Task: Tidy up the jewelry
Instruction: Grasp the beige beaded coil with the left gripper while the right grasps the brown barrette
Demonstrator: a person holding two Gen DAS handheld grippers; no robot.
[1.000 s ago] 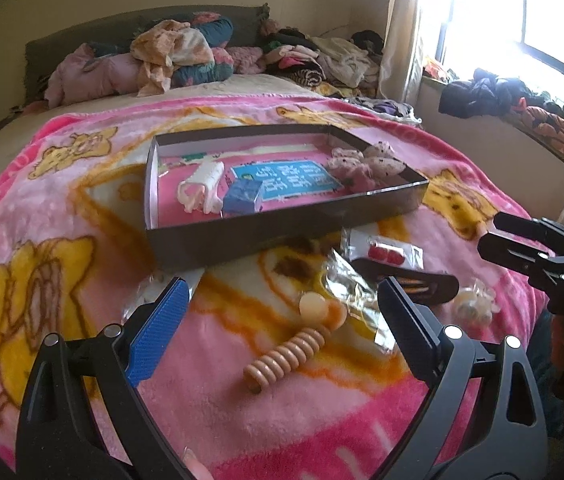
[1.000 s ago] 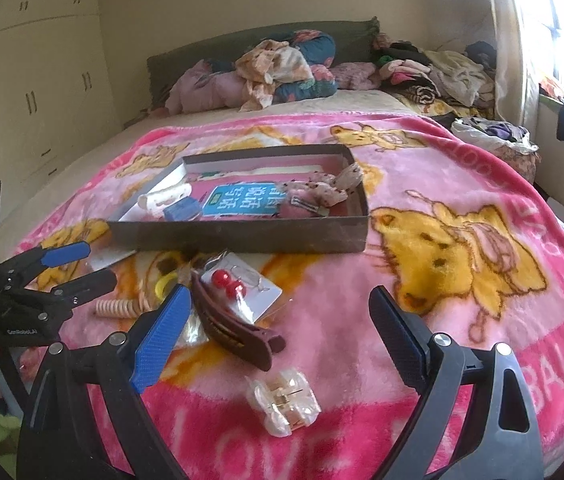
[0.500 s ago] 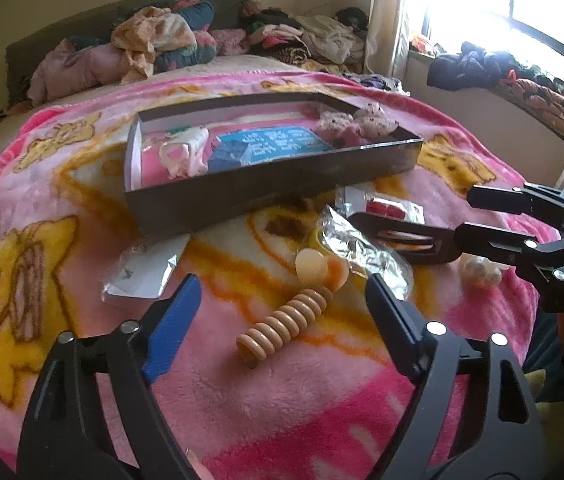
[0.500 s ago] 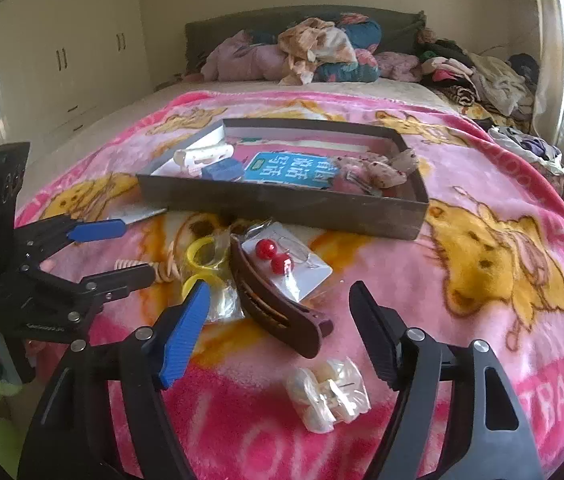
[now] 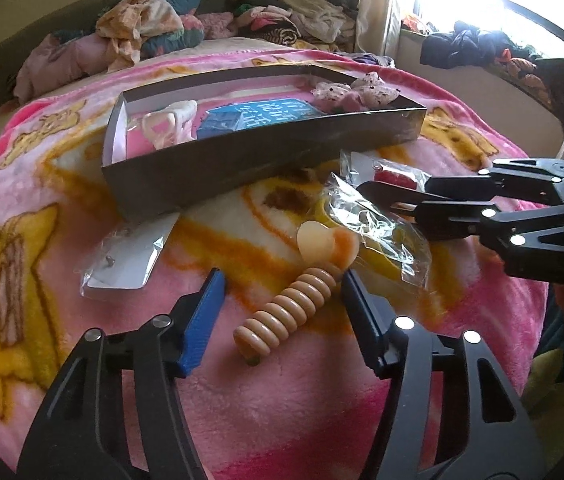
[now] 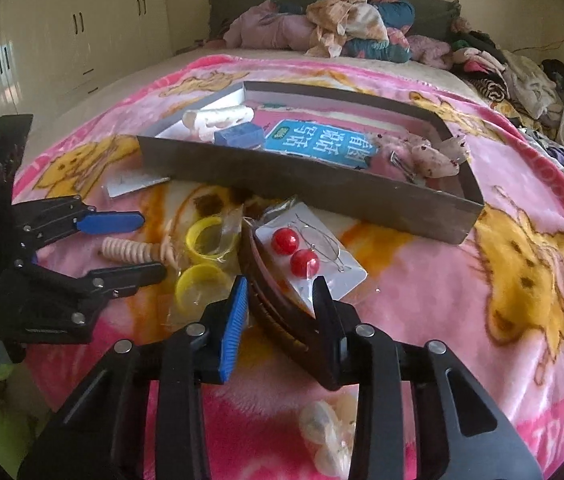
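A peach ribbed coil band [image 5: 288, 312] with a heart charm lies on the pink blanket between the fingers of my left gripper [image 5: 282, 280]. Its jaws are closing and the blue pad [image 5: 202, 316] still stands clear of the band. My right gripper [image 6: 280, 282] straddles a brown hair clip [image 6: 282, 320]. Its jaws are closing too, the black finger at the clip's edge and a sliver of gap at the blue pad. Behind both stands the dark open box [image 5: 242, 172] [image 6: 322, 188], holding a white clip, a blue card and pink bows.
Red bead earrings on a card [image 6: 296, 252], bagged yellow rings [image 6: 202, 256] and a pale claw clip [image 6: 330, 428] lie around the right gripper. A bagged earring card [image 5: 130, 256] lies left of the band. Clothes are piled at the headboard. The grippers [image 5: 422, 200] [image 6: 154, 245] work side by side.
Both grippers have sunk toward the blanket and narrowed their jaws. The left now brackets the coil band; the right moved left and forward over the brown clip.
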